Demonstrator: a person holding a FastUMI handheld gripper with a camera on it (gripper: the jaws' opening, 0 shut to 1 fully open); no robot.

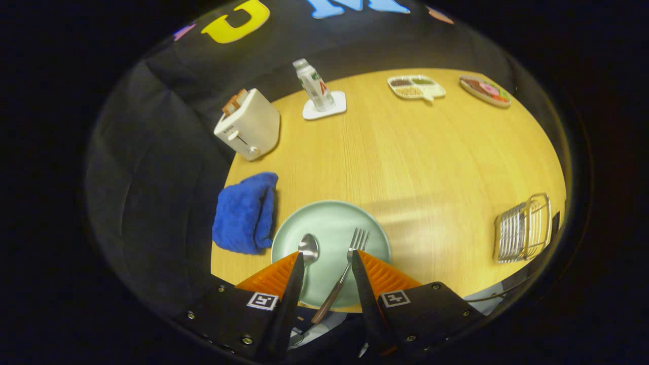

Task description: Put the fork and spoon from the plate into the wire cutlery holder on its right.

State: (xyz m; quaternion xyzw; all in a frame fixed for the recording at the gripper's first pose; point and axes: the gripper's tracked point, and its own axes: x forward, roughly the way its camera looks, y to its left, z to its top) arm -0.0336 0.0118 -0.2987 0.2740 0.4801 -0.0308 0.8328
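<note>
A crumpled blue cloth (245,213) lies left of the round pale-green plate (332,230). On the plate a steel spoon (308,249) lies left of a wooden-handled steel fork (344,274). The wire cutlery holder (523,228) stands far right. The two lie close together, so a slanted descent could knock the spoon. The gripper (327,259) hovers wide open, empty, fork handle between its fingers.
</note>
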